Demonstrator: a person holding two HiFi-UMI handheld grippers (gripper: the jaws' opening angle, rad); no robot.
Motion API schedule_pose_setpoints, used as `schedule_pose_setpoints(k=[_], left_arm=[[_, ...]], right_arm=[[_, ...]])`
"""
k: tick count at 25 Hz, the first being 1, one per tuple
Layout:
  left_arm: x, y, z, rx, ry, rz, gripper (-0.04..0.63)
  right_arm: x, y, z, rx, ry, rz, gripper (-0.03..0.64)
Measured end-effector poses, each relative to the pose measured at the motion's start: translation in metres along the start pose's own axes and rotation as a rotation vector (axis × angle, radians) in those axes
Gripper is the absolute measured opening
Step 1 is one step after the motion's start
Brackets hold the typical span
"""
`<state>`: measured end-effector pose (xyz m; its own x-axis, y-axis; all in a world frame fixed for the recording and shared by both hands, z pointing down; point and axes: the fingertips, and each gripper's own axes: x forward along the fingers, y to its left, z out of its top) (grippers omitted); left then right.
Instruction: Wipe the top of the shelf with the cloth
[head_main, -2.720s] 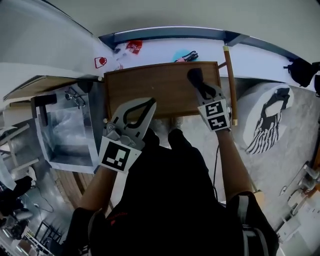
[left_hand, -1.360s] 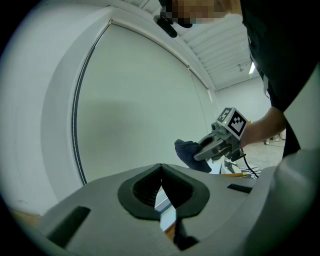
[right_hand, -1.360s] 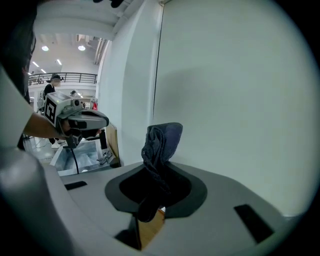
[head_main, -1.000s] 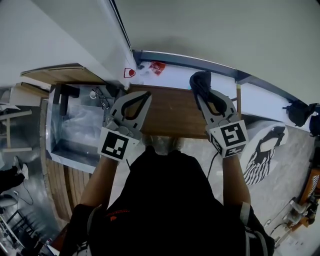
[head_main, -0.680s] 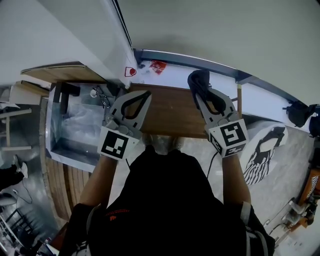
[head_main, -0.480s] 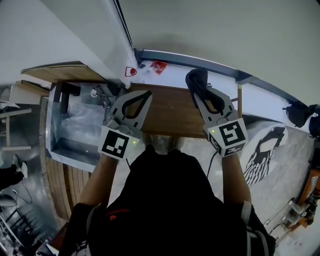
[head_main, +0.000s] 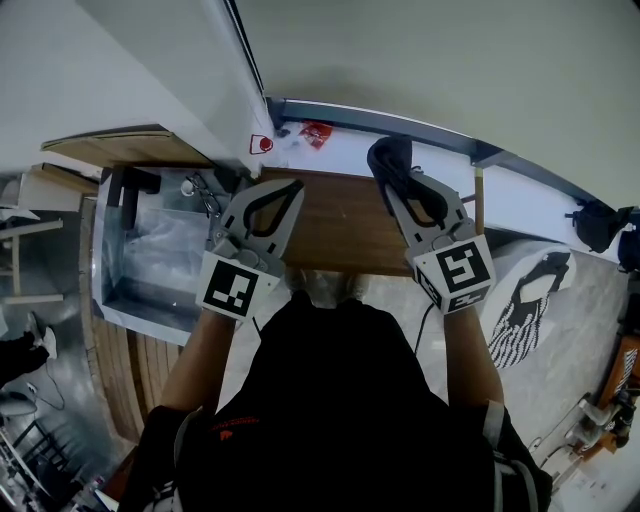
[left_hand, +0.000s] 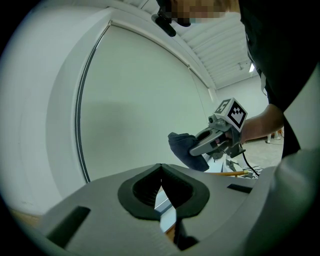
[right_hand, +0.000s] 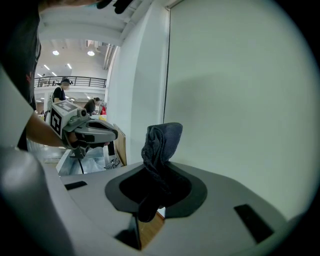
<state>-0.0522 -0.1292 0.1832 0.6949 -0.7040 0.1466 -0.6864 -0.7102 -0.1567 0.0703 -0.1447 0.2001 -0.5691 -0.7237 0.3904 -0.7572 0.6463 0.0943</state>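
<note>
I am standing over a brown wooden shelf (head_main: 340, 228) and looking down on its flat top, whose long axis is running from my left to my right. Both of my grippers are reaching out over that top from its near edge.

My left gripper (head_main: 292, 190) is hovering above the shelf's left end. Its jaws are touching at the tips and are gripping nothing.

My right gripper (head_main: 397, 188) is reaching over the shelf's right end, and its jaws are pinching a dark cloth (head_main: 388, 158). It is the nearer gripper to the job, since it is the one carrying the cloth.

The cloth is sticking out past the jaw tips as a bunched wad. Its long axis is running along the jaws, away from me and toward the shelf's far edge by the wall. It seems to be sitting just above the far right corner. I cannot tell whether it is touching the wood.

In my judgement the bare top is lying mostly to the left of the cloth, so the wipe should be sweeping leftward along the shelf's long axis.
</note>
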Motion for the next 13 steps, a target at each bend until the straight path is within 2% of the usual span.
schedule_pose_setpoints(k=[13], left_arm=[[0.0003, -0.0032, 0.0001, 0.008, 0.003, -0.001, 0.018]], right_arm=[[-0.0028, 0.0013, 0.0, 0.002, -0.006, -0.005, 0.071]])
